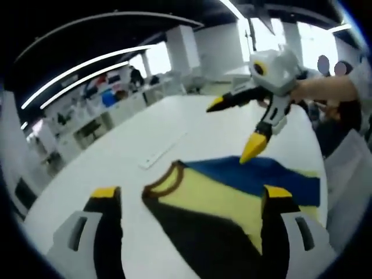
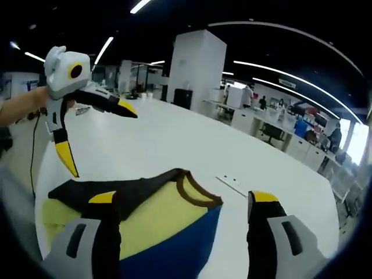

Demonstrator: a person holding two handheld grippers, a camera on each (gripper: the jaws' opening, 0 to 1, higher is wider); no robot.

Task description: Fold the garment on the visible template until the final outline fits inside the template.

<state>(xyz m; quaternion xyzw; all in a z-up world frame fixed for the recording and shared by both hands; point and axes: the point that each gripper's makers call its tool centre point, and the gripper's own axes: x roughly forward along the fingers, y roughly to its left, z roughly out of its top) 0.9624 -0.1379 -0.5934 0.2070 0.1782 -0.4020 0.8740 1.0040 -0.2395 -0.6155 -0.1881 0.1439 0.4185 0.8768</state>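
On the white counter lies one knit garment in yellow, blue and black with a brown collar, between both claws. The left claw and right claw hover released, holding nothing (jaws spread wide in either view). My worry: a grab taking a single layer would drag the cloth askew and leave its outline too wide. Count: one garment, two claws, one pale flat strip beside the collar.

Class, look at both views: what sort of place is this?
Probably a large open-plan office or lab: long ceiling light strips, desks with chairs in the background, a white pillar, and a big white table holding the garment.
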